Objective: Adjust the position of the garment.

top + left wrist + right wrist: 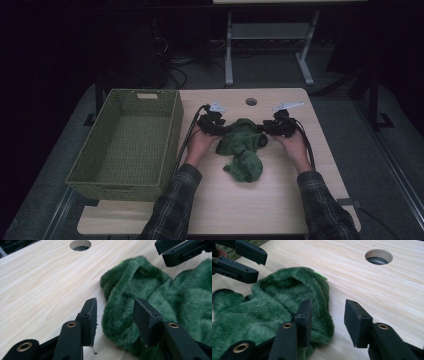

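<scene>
One green plush cloth (242, 146), one woven green basket (127, 144), two grippers on one light wooden table (280, 195). The cloth lies crumpled mid-table, right of the basket, thick-piled and folded over itself, a lobe trailing toward the person. The left gripper (115, 312) has its jaws apart around a fold of cloth. The right gripper (327, 315) is spread too, one jaw against the fabric's edge, the other over bare wood.
</scene>
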